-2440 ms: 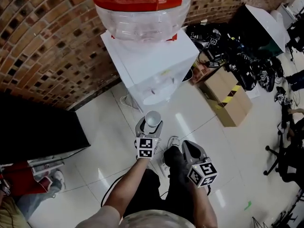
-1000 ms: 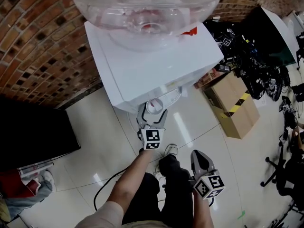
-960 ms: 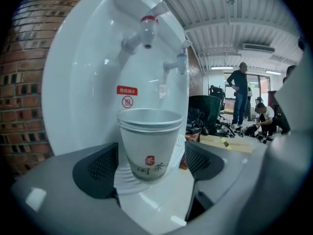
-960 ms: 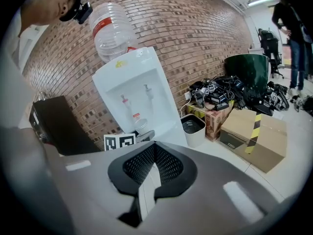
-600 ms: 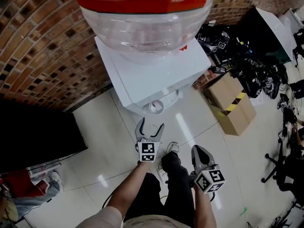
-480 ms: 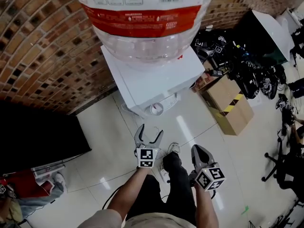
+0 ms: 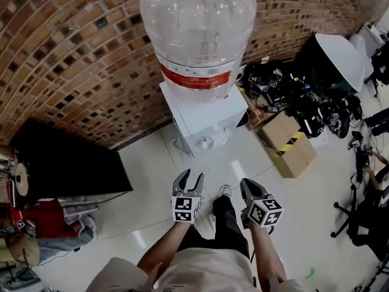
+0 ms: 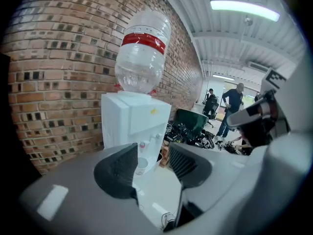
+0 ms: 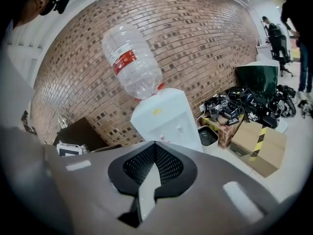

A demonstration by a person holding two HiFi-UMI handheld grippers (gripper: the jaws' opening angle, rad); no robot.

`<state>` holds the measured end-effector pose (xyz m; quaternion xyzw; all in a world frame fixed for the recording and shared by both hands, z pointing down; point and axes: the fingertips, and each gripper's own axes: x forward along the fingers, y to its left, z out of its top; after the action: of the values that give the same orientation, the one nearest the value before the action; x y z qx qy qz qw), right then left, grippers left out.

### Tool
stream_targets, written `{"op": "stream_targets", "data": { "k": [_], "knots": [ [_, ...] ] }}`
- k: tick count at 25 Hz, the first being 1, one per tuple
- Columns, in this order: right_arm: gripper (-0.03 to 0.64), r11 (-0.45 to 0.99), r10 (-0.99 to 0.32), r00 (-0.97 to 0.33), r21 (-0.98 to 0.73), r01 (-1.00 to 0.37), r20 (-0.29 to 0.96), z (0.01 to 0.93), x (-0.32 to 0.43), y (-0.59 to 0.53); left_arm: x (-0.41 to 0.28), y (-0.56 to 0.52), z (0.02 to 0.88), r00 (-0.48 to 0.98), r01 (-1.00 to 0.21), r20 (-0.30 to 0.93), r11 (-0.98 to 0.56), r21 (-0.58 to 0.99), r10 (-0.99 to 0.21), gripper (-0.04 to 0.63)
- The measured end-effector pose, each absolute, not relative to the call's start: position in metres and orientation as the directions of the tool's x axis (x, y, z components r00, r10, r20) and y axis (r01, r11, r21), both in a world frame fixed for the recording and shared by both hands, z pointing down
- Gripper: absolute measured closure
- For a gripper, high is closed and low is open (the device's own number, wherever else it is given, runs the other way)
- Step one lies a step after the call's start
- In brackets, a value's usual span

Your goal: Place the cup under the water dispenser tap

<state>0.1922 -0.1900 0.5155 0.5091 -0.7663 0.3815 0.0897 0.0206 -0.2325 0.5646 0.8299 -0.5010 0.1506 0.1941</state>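
The white cup [image 7: 206, 143] stands on the drip tray of the white water dispenser [image 7: 203, 111], below its taps, with the big clear bottle [image 7: 197, 29] on top. My left gripper [image 7: 191, 176] hangs well back from it over the floor; its jaws are closing with nothing between them. In the left gripper view the cup [image 8: 142, 164] shows far off through the gap of the left gripper [image 8: 152, 155]. My right gripper [image 7: 246, 184] is shut and empty beside the left one. The right gripper [image 9: 155, 145] faces the dispenser [image 9: 166, 119]; its jaws hide the cup.
A brick wall runs behind the dispenser. A black cabinet [image 7: 67, 169] stands at left, and a cardboard box [image 7: 289, 148] and a heap of black gear [image 7: 304, 102] at right. A dark bin [image 7: 242, 120] sits beside the dispenser. People stand far off [image 8: 234, 102].
The left gripper let go of the cup under the tap and drew back from the dispenser. Both grippers have risen, and the left jaws stand narrower than before.
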Motion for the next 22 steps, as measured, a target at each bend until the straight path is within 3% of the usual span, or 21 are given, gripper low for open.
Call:
{"op": "stream_targets", "data": {
  "k": [2, 4, 12, 22],
  "knots": [
    [0.617, 0.197, -0.719, -0.471, -0.500, -0.843, 0.511, 0.503, 0.190, -0.190, 0.014, -0.232, 0.536, 0.441, -0.897, 0.435, -0.403, 0.183, -0.785, 0.451],
    [0.617, 0.214, -0.730, -0.474, -0.495, -0.842, 0.492, 0.490, 0.187, -0.191, 0.004, -0.231, 0.509, 0.423, -0.906, 0.417, -0.370, 0.204, -0.804, 0.583],
    [0.617, 0.244, -0.791, -0.442, -0.444, -0.862, 0.423, 0.440, 0.165, -0.169, -0.036, -0.188, 0.426, 0.478, -0.873, 0.360, -0.389, 0.295, -0.801, 0.584],
    [0.617, 0.234, -0.793, -0.390, -0.357, -0.904, 0.468, 0.417, 0.096, -0.084, -0.070, -0.107, 0.421, 0.567, -0.822, 0.400, -0.466, 0.328, -0.720, 0.584]
  ]
}}
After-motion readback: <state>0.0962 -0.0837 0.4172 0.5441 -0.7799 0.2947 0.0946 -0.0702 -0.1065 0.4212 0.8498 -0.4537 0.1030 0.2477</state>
